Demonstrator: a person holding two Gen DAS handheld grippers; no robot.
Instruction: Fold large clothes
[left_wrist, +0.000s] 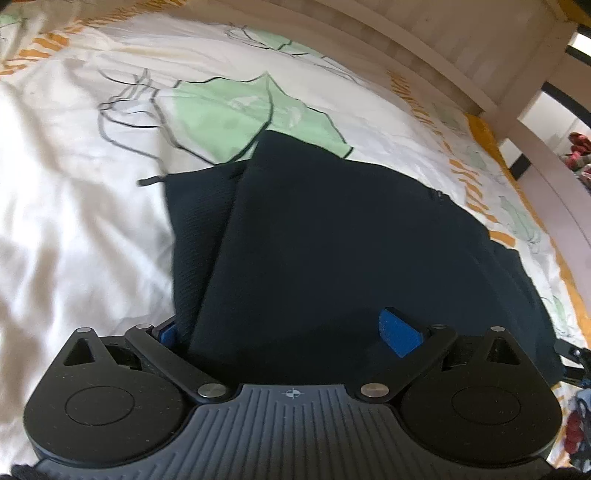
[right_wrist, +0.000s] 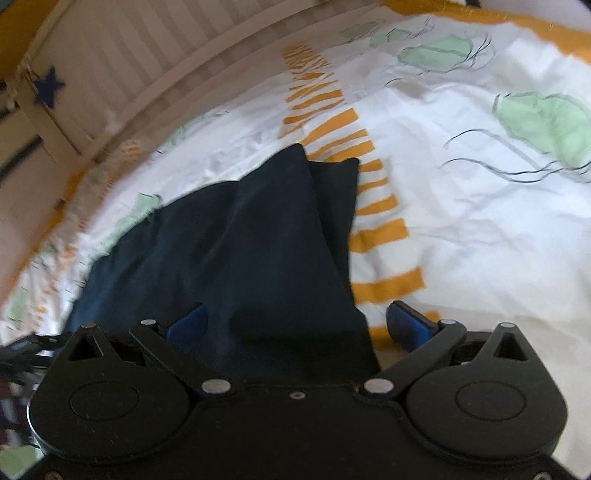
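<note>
The left gripper (left_wrist: 284, 328) and right gripper (right_wrist: 299, 325) are each standing spread wide, gripping nothing, with the dark navy garment (left_wrist: 332, 240) lying between their blue fingers (left_wrist: 400, 330). It is resting folded on the bed's patterned sheet (left_wrist: 74, 184), the wooden bed frame (left_wrist: 424, 44) running beyond.
</note>
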